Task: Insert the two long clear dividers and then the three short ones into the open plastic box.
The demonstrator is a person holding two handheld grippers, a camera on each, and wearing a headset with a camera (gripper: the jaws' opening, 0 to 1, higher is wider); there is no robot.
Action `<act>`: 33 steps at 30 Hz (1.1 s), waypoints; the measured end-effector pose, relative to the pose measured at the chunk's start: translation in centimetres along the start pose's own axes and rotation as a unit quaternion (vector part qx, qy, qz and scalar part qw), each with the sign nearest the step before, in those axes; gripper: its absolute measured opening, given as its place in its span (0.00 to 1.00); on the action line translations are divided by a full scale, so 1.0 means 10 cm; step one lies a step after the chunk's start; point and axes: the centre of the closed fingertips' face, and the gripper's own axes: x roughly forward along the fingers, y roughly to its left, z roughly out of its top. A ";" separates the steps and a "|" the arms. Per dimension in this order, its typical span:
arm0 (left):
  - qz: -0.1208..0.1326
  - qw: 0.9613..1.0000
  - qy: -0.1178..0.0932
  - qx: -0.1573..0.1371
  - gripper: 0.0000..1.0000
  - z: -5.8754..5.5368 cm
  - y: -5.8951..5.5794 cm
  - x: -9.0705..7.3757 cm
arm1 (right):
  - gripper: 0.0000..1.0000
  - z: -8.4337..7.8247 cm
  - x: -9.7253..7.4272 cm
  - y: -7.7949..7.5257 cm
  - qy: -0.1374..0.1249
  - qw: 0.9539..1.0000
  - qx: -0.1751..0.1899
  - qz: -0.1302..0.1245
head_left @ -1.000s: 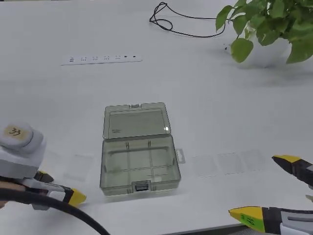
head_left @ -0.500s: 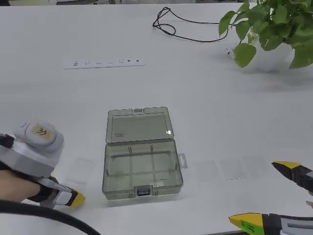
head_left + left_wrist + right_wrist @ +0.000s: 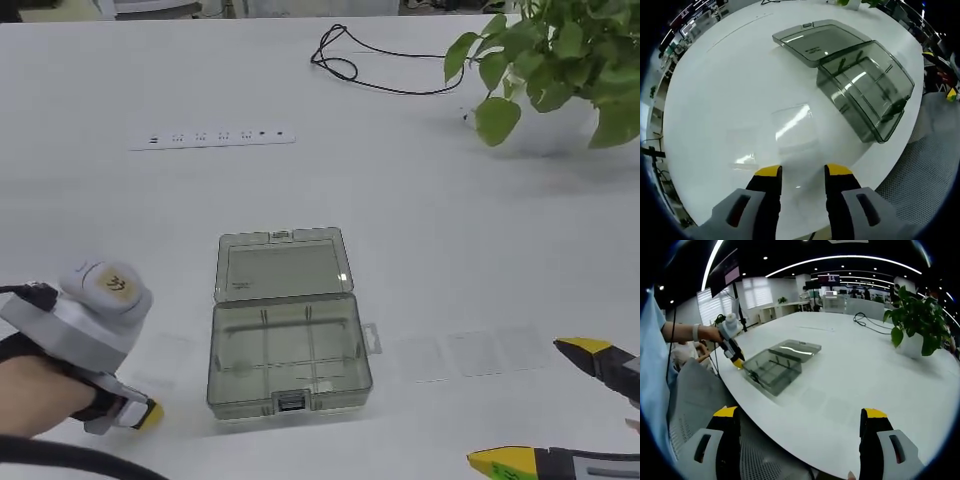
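Note:
The open smoky plastic box (image 3: pixel 288 360) lies mid-table with its lid (image 3: pixel 282 262) folded back flat. Left of it lie faint clear dividers (image 3: pixel 165 350). My left gripper (image 3: pixel 140 415) hovers low near the table's front edge, pointing at them. In the left gripper view the gripper (image 3: pixel 803 172) is open, with a clear divider (image 3: pixel 792 122) just ahead of its tips and the box (image 3: pixel 865 90) beyond to the right. Short clear dividers (image 3: pixel 470 352) lie in a row right of the box. My right gripper (image 3: pixel 535 405) is open wide near the front edge, holding nothing.
A white power strip (image 3: pixel 212 137) lies at the back left. A black cable (image 3: pixel 345 60) coils at the far side, and a potted plant (image 3: pixel 560 60) stands at the back right. The table's front edge runs just under both grippers.
My left gripper has tipped more steeply and edged slightly away from the box toward the front edge. The right gripper has stayed about where it was. The head camera has shifted a little.

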 end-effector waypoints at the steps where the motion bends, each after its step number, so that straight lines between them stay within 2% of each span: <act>1: 0.000 1.000 0.000 0.000 0.33 0.00 0.00 0.00 | 1.00 0.00 0.00 0.00 0.000 1.000 0.000 0.001; 5: -0.004 1.000 -0.001 -0.007 0.32 0.00 0.01 0.00 | 1.00 0.01 0.03 0.04 0.000 1.000 -0.003 0.004; 7: -0.009 1.000 -0.008 -0.021 0.31 0.02 0.00 -0.02 | 1.00 0.00 0.03 0.05 0.002 1.000 -0.005 0.004; 15: -0.013 0.999 -0.012 -0.030 0.31 -0.01 0.00 -0.03 | 1.00 0.00 0.03 0.07 0.002 1.000 -0.004 0.004; 23: -0.023 0.998 -0.039 -0.047 0.30 -0.01 0.02 -0.05 | 1.00 0.02 0.06 0.14 0.004 1.000 -0.003 0.006; 33: -0.030 0.994 -0.071 -0.082 0.30 -0.03 0.07 -0.11 | 1.00 0.12 0.09 0.18 0.006 1.000 -0.017 0.016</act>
